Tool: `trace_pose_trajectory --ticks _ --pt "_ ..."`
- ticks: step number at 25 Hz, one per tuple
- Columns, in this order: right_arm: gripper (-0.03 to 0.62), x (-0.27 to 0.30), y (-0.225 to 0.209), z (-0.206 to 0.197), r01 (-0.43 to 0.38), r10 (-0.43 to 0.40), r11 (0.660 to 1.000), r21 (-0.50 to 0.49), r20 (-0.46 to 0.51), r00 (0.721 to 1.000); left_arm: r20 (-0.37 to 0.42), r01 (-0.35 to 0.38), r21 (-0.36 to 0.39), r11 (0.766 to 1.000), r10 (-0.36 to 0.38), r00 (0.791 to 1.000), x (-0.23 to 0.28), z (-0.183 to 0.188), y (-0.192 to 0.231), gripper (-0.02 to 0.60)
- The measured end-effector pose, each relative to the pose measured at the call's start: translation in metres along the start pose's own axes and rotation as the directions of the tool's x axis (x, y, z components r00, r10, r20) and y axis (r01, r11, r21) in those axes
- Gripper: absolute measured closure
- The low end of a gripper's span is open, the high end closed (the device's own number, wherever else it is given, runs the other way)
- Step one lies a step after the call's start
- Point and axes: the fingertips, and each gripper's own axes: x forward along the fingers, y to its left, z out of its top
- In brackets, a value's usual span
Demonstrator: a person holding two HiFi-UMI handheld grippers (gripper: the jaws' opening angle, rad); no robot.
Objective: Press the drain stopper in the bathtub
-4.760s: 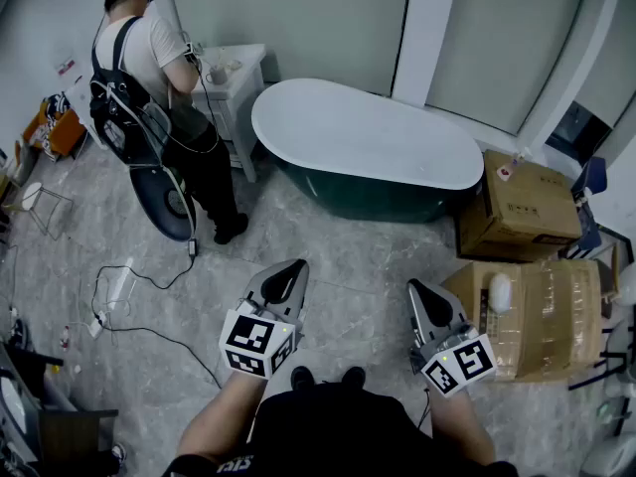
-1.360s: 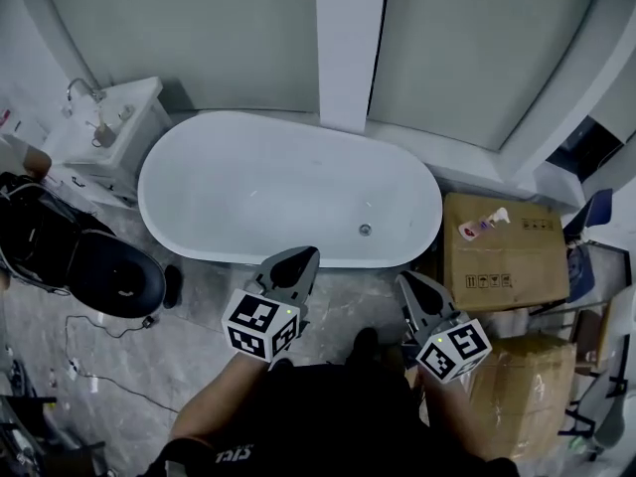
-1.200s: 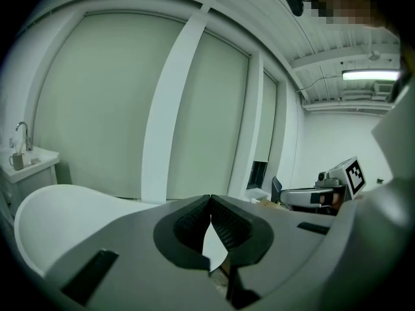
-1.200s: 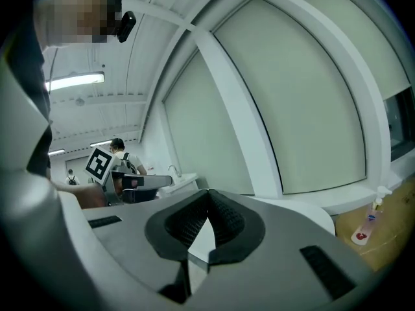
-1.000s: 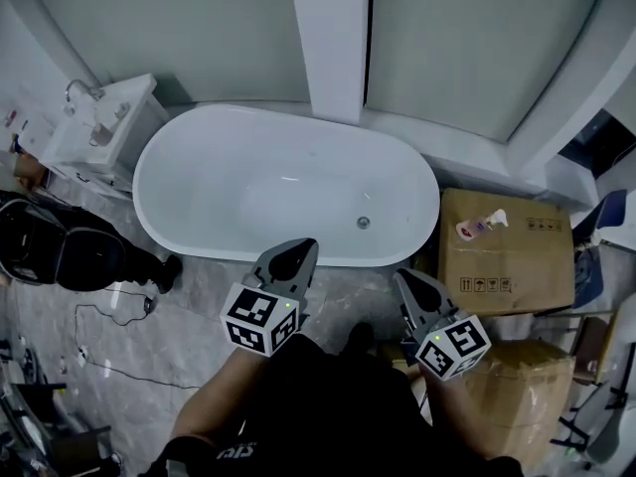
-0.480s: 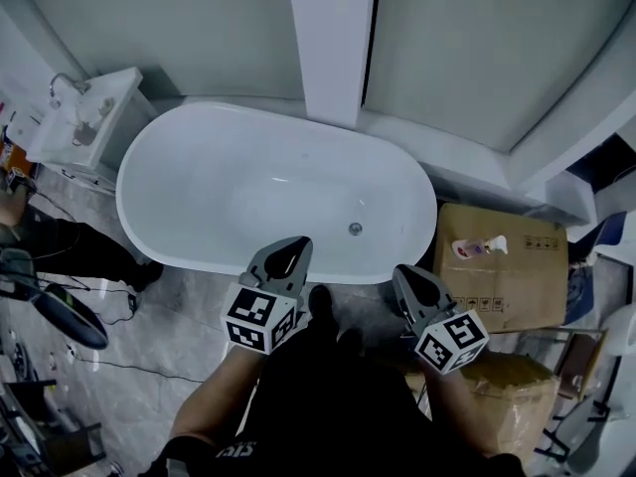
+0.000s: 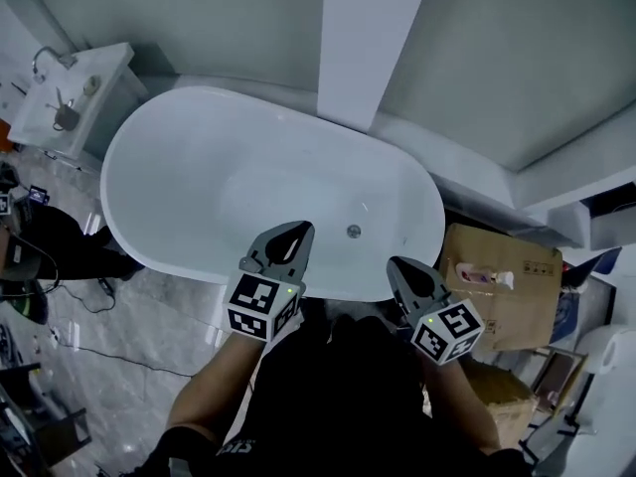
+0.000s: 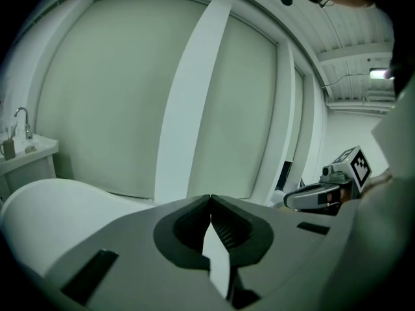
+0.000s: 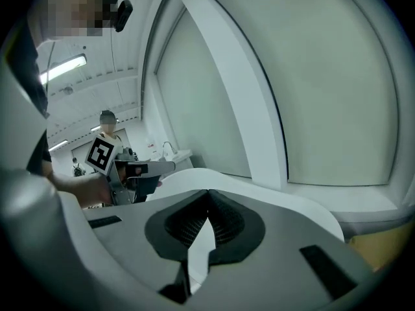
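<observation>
A white oval bathtub (image 7: 179, 127) fills the middle of the head view, and its small round metal drain stopper (image 7: 353, 232) lies on the tub floor toward the right end. My left gripper (image 7: 298, 229) is held over the tub's near rim, left of the stopper, jaws shut with nothing in them. My right gripper (image 7: 394, 263) hangs at the near rim just right of and below the stopper, also shut and empty. In the left gripper view the shut tips (image 8: 210, 198) point over the tub (image 8: 58, 199). The right gripper view shows its shut tips (image 9: 207, 192) above the rim (image 9: 272, 196).
A white column (image 7: 366, 38) and pale wall panels stand behind the tub. A small washstand with a tap (image 7: 65, 92) sits at the upper left. A cardboard box (image 7: 507, 286) with a bottle (image 7: 482, 278) on top is at the right. Cables (image 7: 99, 351) lie on the floor at the left.
I have walked up to the tub: it has grown nearer and shifted under the grippers. Both grippers now reach over the near rim, still shut.
</observation>
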Motion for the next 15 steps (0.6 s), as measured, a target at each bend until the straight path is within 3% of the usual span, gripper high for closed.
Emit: trace_pose_trajectory --ticks 5,15 --pt "0.579 0.032 -0.016 -0.004 -0.028 0.028 0.999 0.016 -0.053 0.998 -0.047 -0.03 -0.047 0.998 0.028 0.998 0.024 -0.018 0.025 0.568" --pt "0.579 0.075 -0.091 -0.042 -0.05 0.058 0.997 0.059 -0.138 0.989 -0.164 -0.067 -0.081 0.994 0.053 0.985 0.094 -0.069 0.027 0.568"
